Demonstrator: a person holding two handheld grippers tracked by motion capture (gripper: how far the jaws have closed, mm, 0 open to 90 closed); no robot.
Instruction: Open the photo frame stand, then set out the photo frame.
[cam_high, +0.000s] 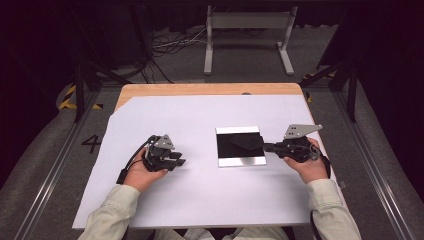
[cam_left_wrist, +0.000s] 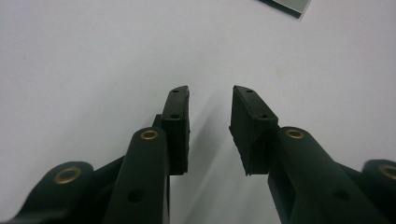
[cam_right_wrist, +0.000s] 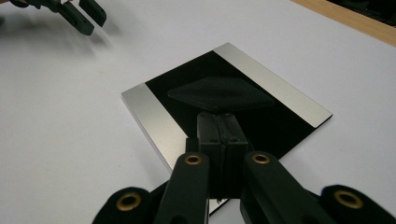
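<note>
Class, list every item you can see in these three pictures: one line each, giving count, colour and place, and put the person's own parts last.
Board: one, black middle with silver strips at two edges, right of table centre.
Dark piece: one, black, flat, on the board's middle, at the right gripper's tips; whether it is gripped is unclear.
Sheet: one, white, covering most of the table.
Table: one, wooden, far edge showing.
Metal stand: one, grey, on the floor beyond.
Left gripper: one, black, jaws apart, nothing between.
Right gripper: one, black, jaws together.
Sleeves: two, pale, bottom.

Desk (cam_high: 210, 90) with a wooden top, white sheet (cam_high: 200, 195) spread over it, grey metal stand (cam_high: 247, 22) on the floor beyond, loose cables (cam_high: 170, 45) beside it
</note>
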